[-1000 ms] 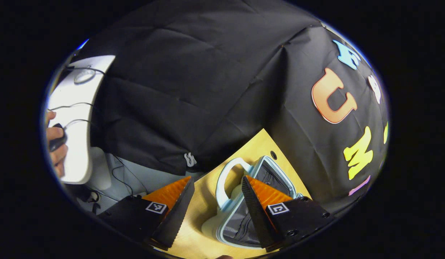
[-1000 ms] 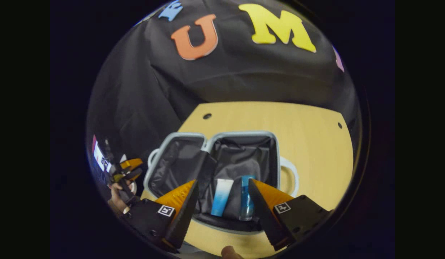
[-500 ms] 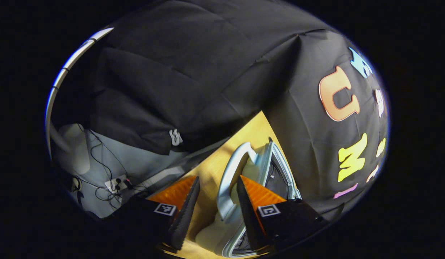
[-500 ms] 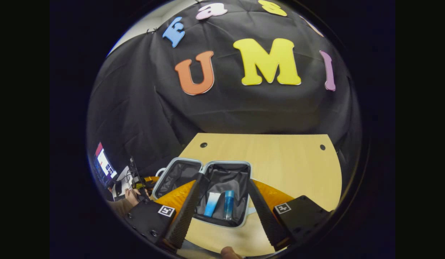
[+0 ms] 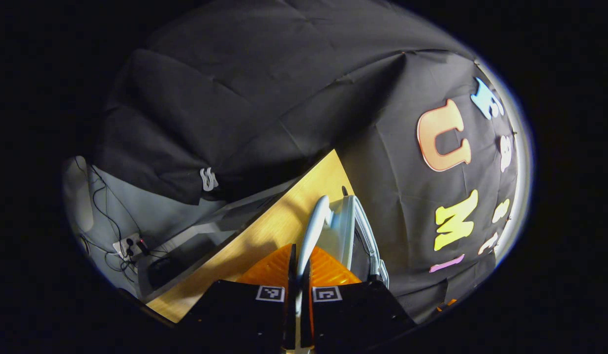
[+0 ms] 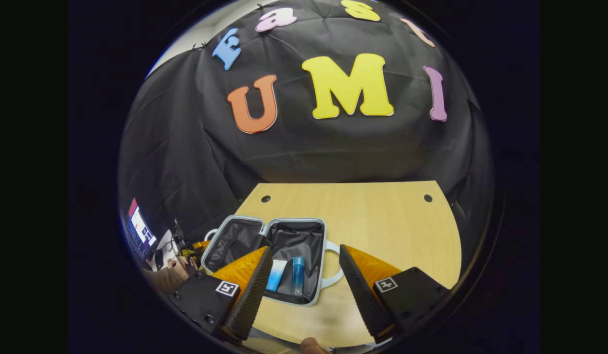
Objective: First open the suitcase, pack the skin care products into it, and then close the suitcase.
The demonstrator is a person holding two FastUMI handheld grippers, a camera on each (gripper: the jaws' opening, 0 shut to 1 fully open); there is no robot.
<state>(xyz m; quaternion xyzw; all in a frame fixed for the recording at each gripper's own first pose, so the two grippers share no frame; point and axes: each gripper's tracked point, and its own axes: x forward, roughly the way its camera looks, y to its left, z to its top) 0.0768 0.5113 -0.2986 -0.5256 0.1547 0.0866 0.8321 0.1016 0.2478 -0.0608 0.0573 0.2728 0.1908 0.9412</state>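
Observation:
A pale blue suitcase (image 6: 294,236) lies open on the wooden table (image 6: 382,221), both black-lined halves facing up. In its right half lie a white-and-blue tube (image 6: 276,275) and a blue bottle (image 6: 297,275). My right gripper (image 6: 304,255) hovers open above and in front of the case, holding nothing. My left gripper (image 5: 299,275) is shut on the left half's handle (image 5: 311,231), with the suitcase's (image 5: 343,226) edge seen side-on just beyond. In the right gripper view the left gripper (image 6: 198,244) sits at that handle, held by a hand (image 6: 171,270).
The table has two small holes (image 6: 265,199) near its back corners and bare wood right of the case. A lit monitor (image 6: 139,231) stands off the table's left. A power strip with cables (image 5: 129,243) lies on the floor beyond the table edge.
My left gripper has closed in on the suitcase handle and shut on it. My right gripper has pulled back and up from the case, staying open.

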